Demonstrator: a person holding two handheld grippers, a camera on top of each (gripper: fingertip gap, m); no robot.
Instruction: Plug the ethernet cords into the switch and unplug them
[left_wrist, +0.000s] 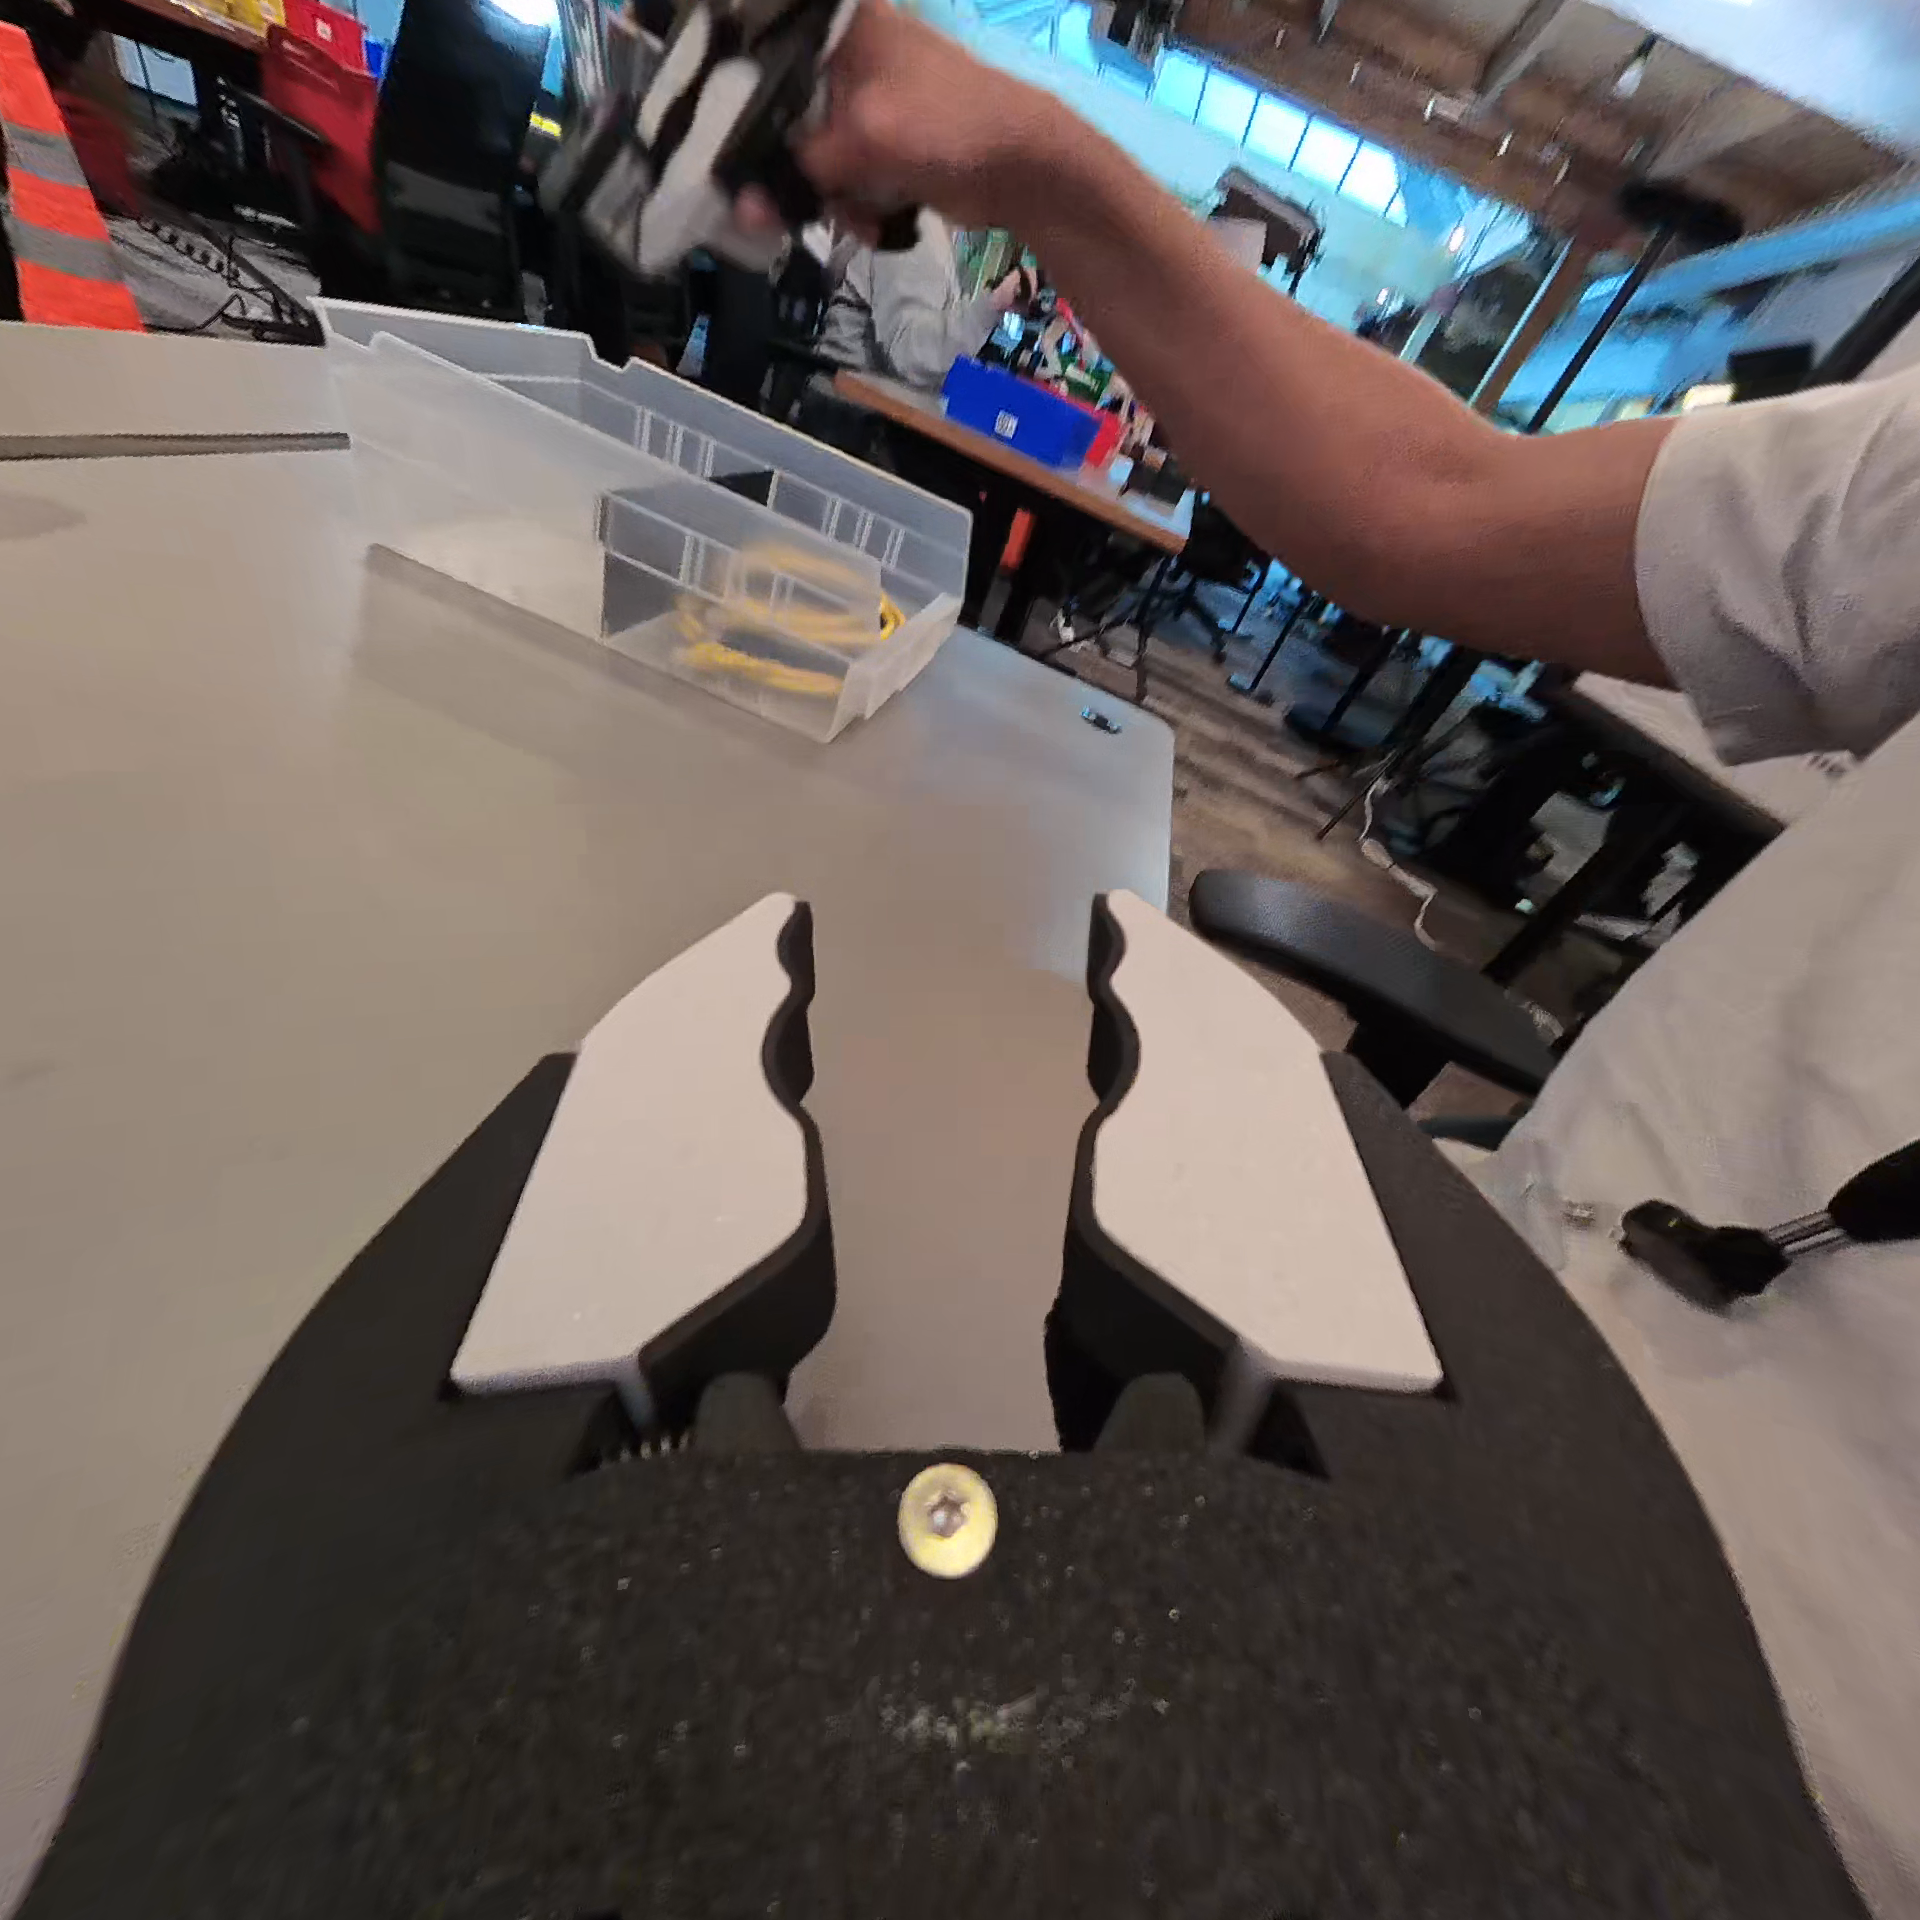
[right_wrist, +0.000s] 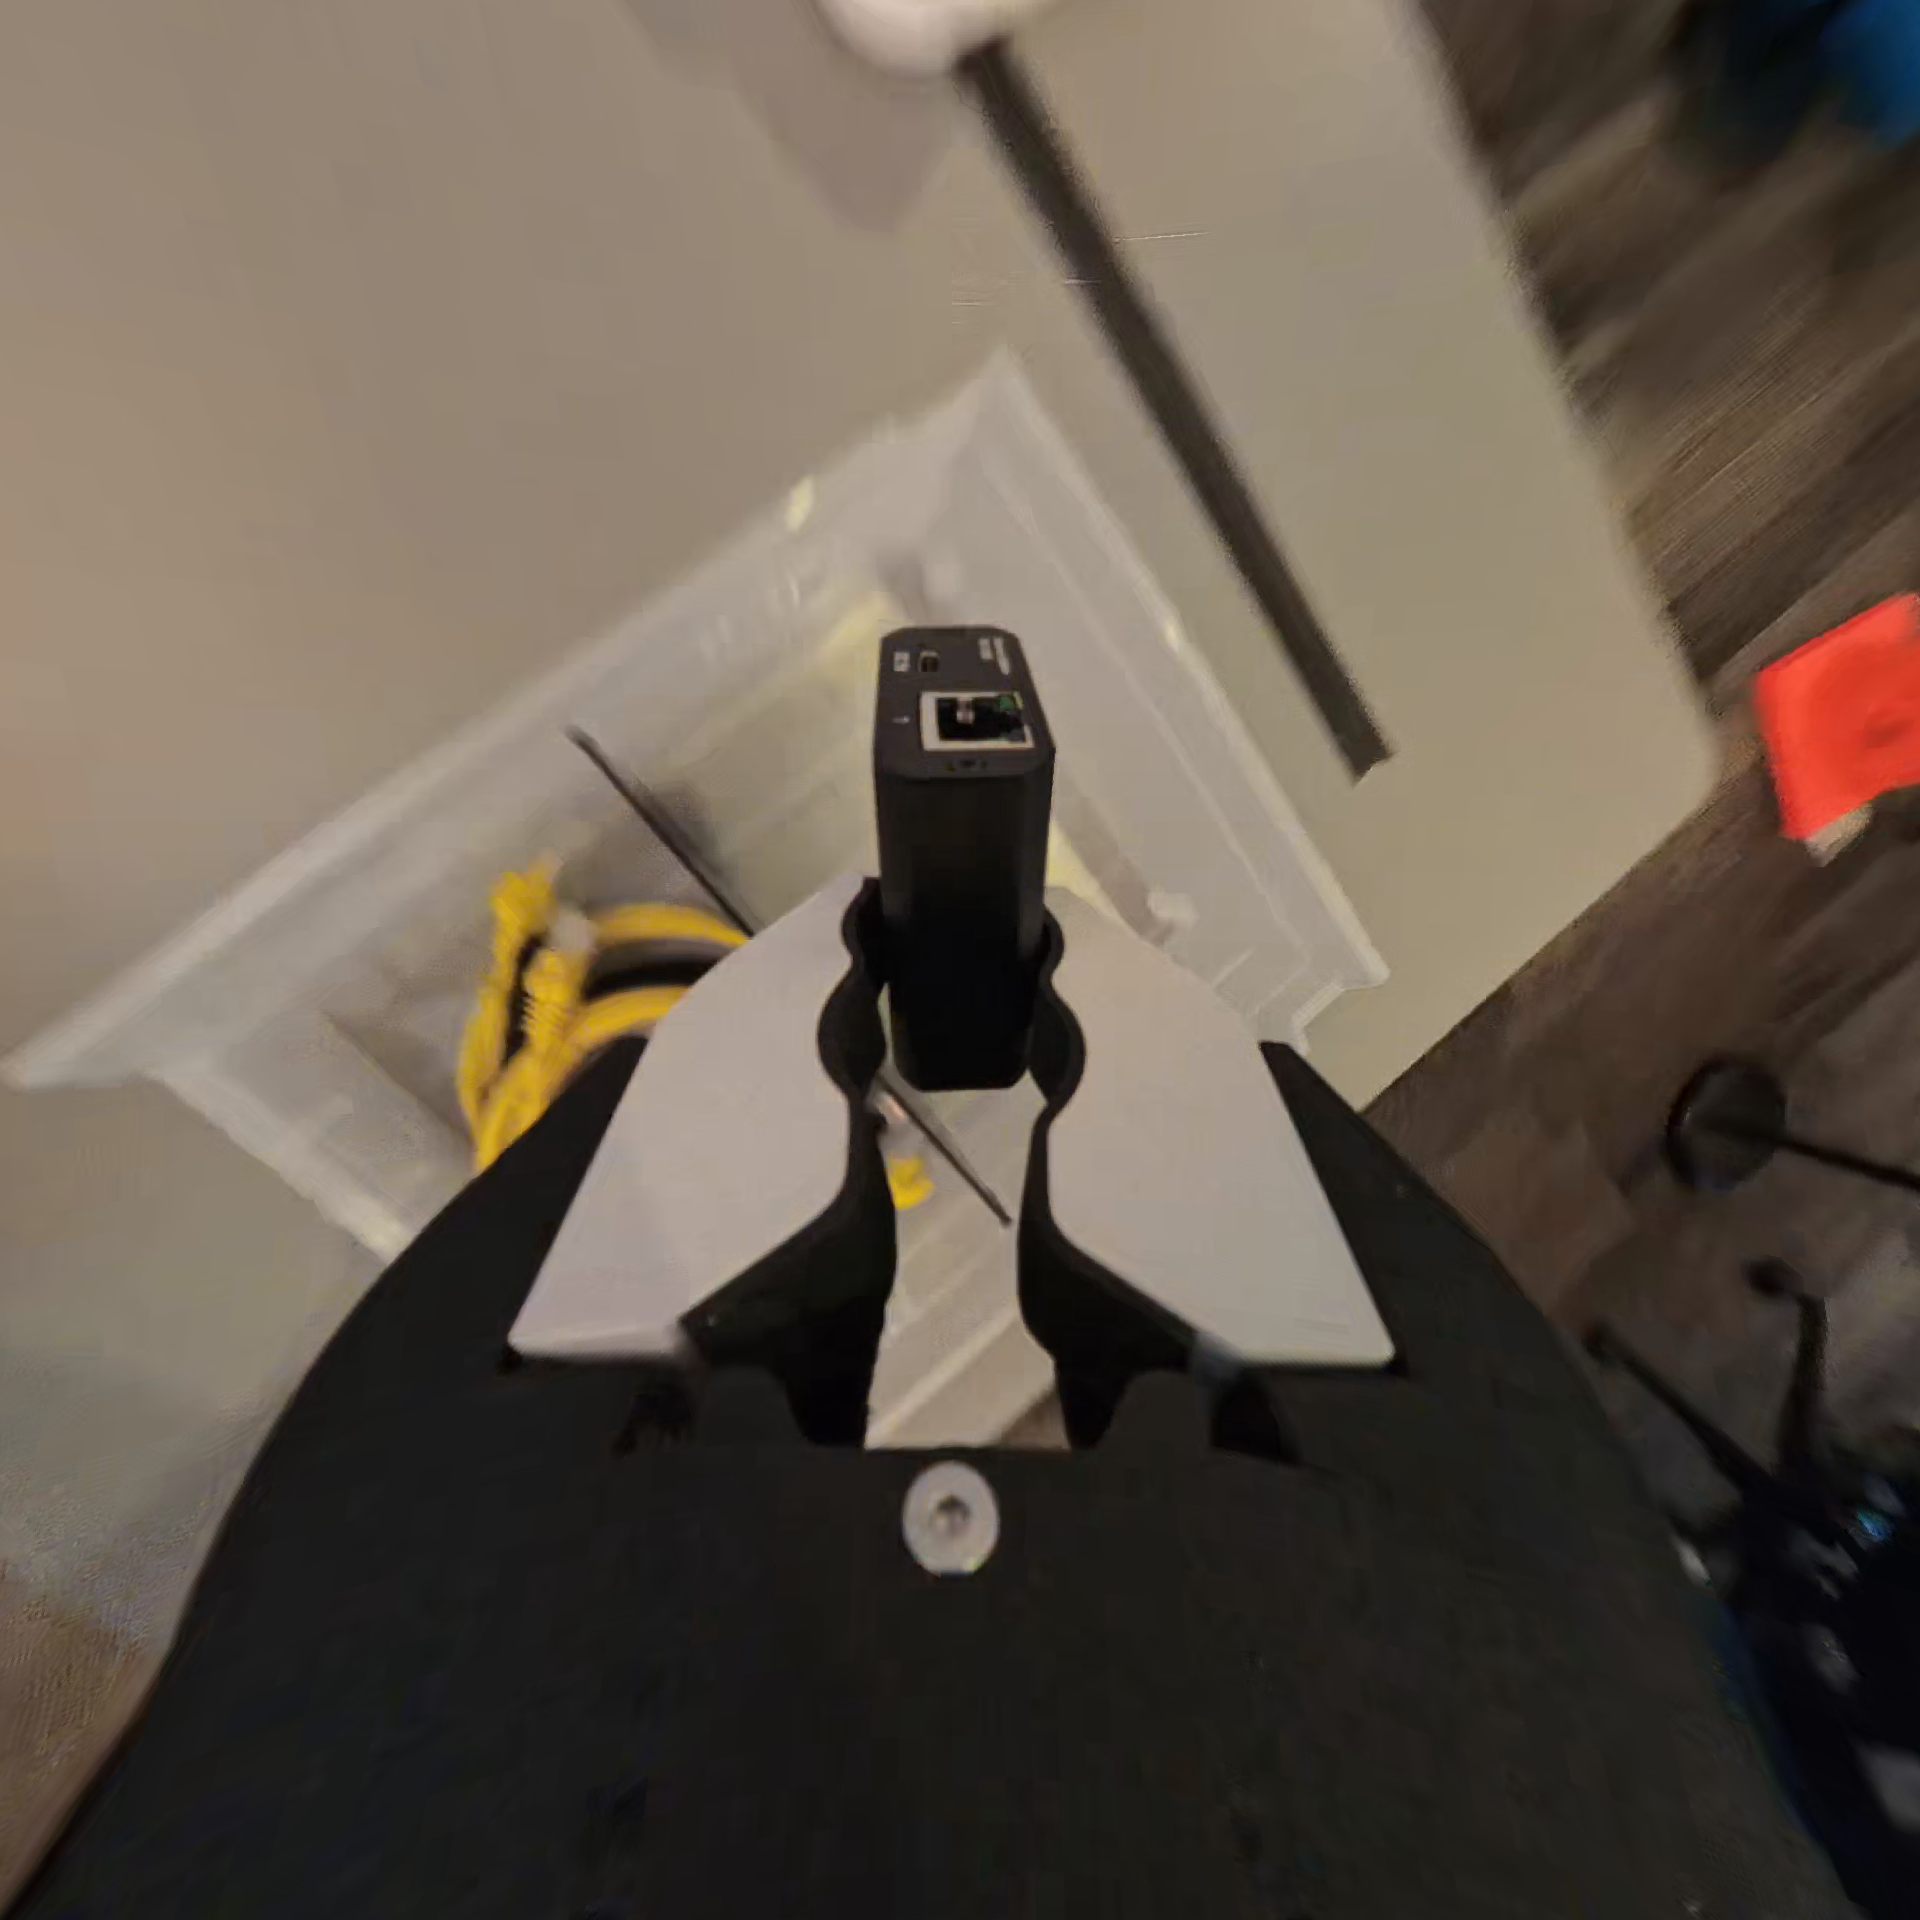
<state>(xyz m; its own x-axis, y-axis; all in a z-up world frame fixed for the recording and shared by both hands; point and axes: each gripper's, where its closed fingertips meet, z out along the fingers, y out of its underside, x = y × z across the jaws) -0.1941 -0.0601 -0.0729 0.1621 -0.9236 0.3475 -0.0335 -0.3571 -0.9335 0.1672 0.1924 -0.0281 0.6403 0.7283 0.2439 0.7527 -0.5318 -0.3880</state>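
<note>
My right gripper (right_wrist: 961, 925) is shut on a small black switch (right_wrist: 961, 831), held high over the clear plastic bin (right_wrist: 1195, 727); its end with one ethernet port (right_wrist: 980, 719) points away from me, and no cord is in the port. Yellow ethernet cords (right_wrist: 540, 1018) lie coiled in the bin's left compartment. My left gripper (left_wrist: 948, 914) is open and empty, low over the bare grey table (left_wrist: 312, 831). In the left wrist view the bin (left_wrist: 665, 520) with the yellow cords (left_wrist: 790, 623) stands farther off, and the right gripper (left_wrist: 707, 135) is raised above it in a person's hand.
The table's right edge and rounded corner (left_wrist: 1143, 748) lie near the bin. A black chair armrest (left_wrist: 1371, 977) stands just off the edge. A dark gap (right_wrist: 1174, 416) runs between table sections. A person's white-sleeved arm (left_wrist: 1351, 447) crosses above the table. The grippers' ends are close to 45 cm from one another.
</note>
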